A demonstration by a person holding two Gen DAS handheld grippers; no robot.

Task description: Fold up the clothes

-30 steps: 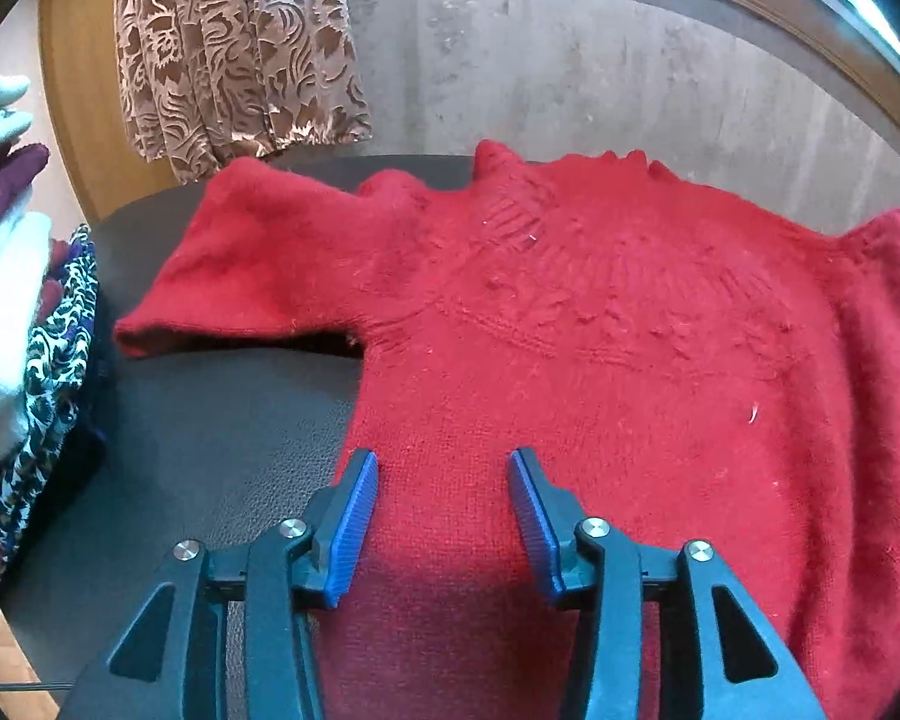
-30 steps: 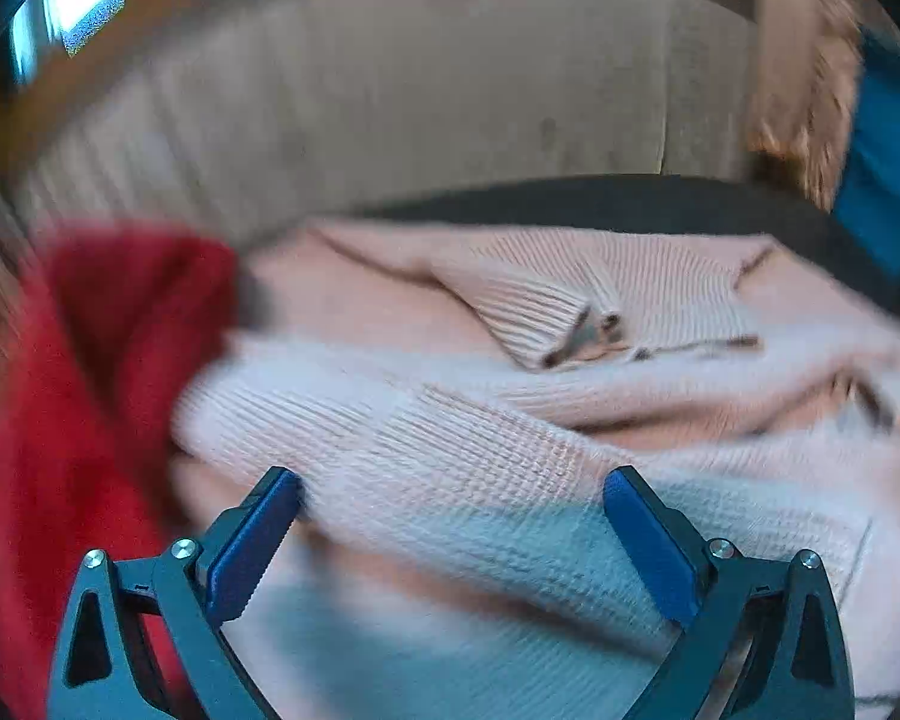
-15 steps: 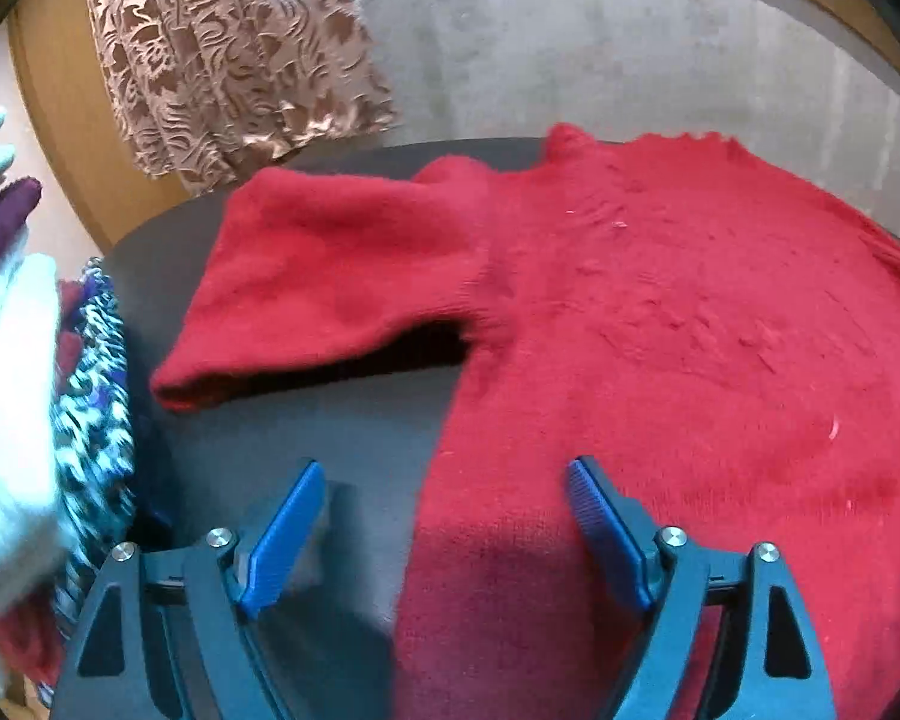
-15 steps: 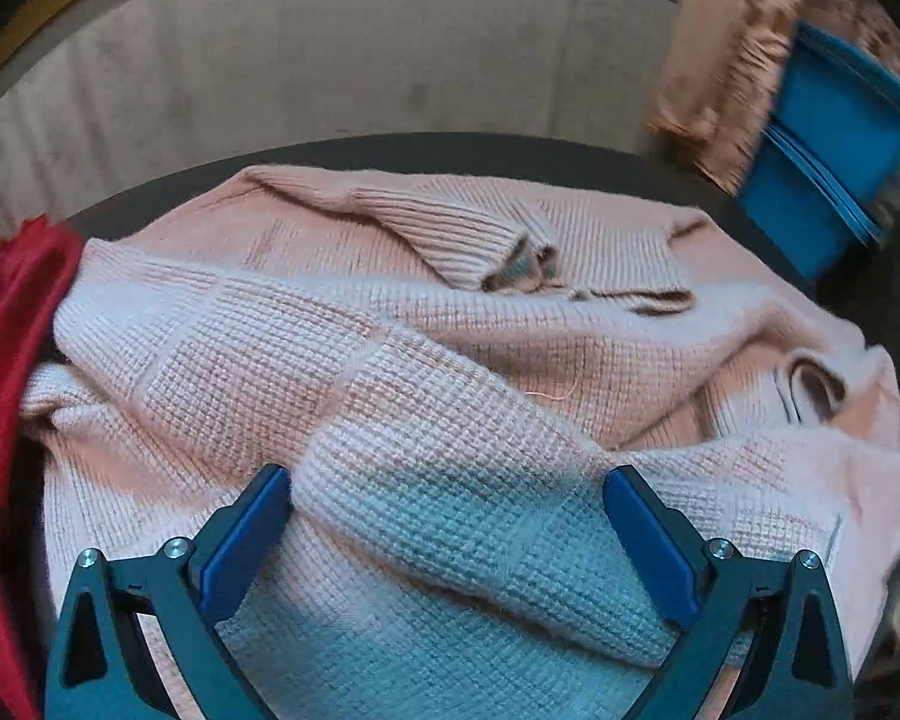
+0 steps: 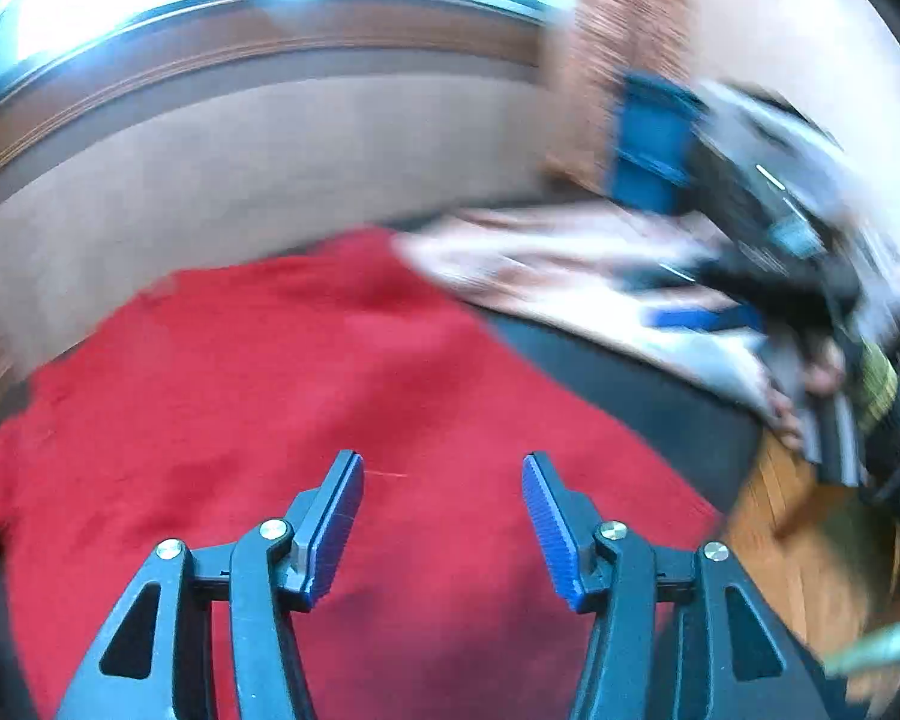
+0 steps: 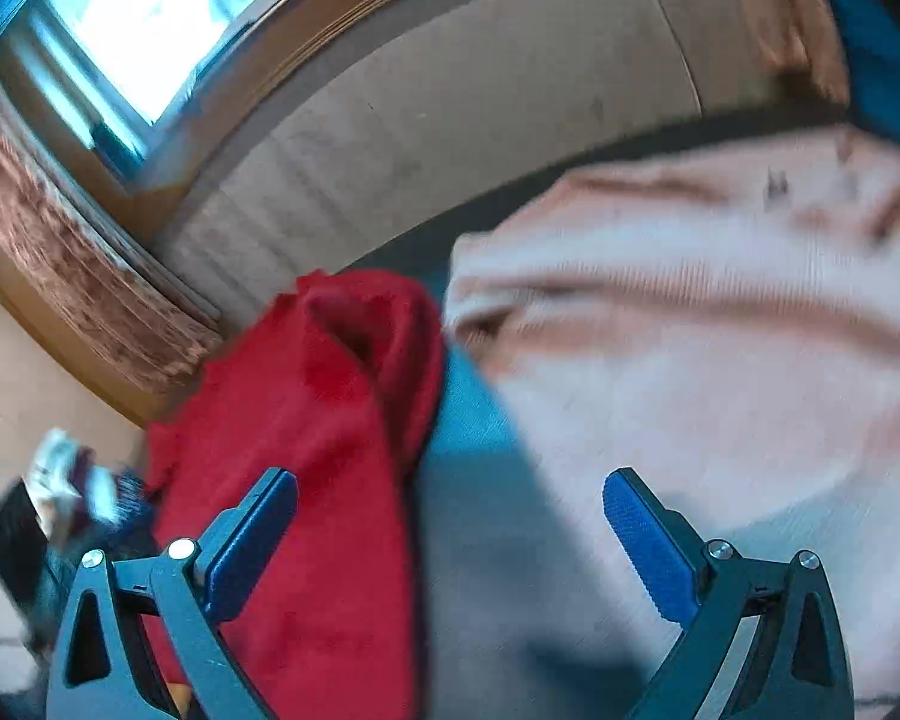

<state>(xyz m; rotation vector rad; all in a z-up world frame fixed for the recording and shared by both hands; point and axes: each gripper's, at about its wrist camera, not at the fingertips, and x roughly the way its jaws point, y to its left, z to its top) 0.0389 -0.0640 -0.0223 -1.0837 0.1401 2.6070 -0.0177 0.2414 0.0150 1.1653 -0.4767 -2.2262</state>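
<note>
Left wrist view: left tool, closing, grips nothing above red sweater; right tool released beside pink sweater.

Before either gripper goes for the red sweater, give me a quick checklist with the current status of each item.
1. Left gripper empty: ok, jaws closing with nothing between them.
2. Right gripper open and empty: ok.
3. Red sweater spread on the table: ok.
4. Sleeve flat: not ok, bunched.
5. Pink sweater clear of the red one: cannot tell, blurred.
</note>
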